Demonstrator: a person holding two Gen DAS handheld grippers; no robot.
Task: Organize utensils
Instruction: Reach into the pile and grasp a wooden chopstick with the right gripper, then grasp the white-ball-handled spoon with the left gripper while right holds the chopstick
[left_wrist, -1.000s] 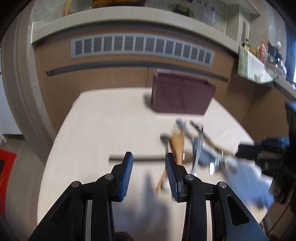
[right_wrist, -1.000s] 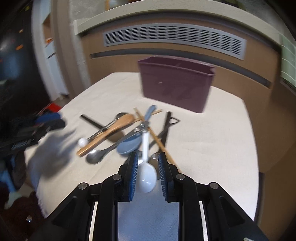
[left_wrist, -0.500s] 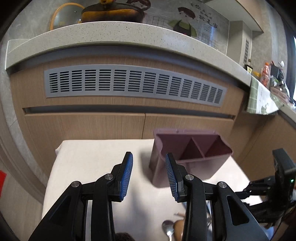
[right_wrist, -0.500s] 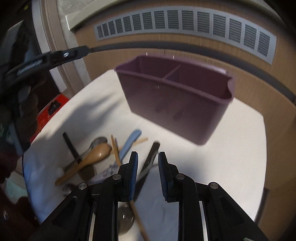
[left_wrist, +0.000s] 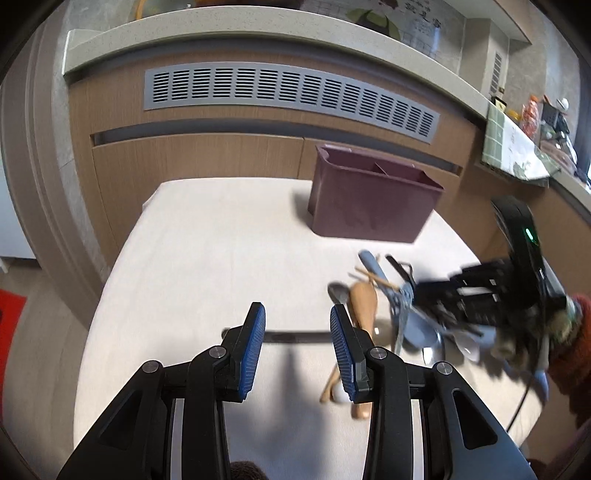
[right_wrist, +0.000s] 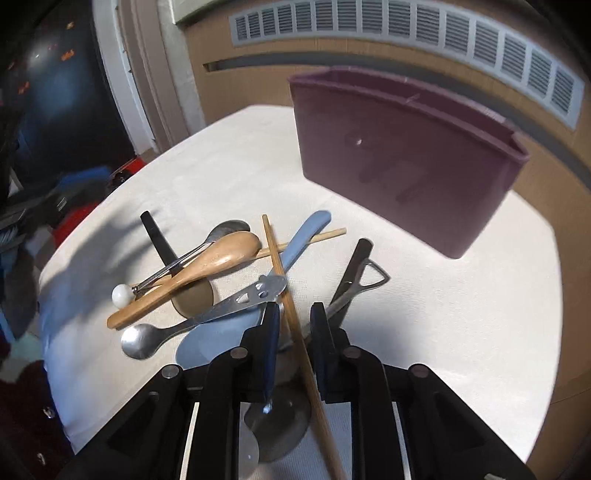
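Cream-clothed tabletop (left_wrist: 207, 258) with a utensil heap near its right edge.
Left gripper (left_wrist: 297, 334) hung released over bare cloth; beside it the wooden spoon (right_wrist: 218, 258) and steel spoon (right_wrist: 147, 338) lay heaped, then the right gripper (right_wrist: 294, 325) was closing around a wooden chopstick (right_wrist: 291, 314), pads not yet pressing; the maroon caddy (right_wrist: 402, 162) stood at the far edge.

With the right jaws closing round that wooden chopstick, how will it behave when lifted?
The wooden chopstick is thin, straight and looks rigid, so likely light and stiff. The right gripper straddles it near mid-length, so it may pivot between the pads. Its far end crosses the blue spoon and a second chopstick, so lifting could drag them.
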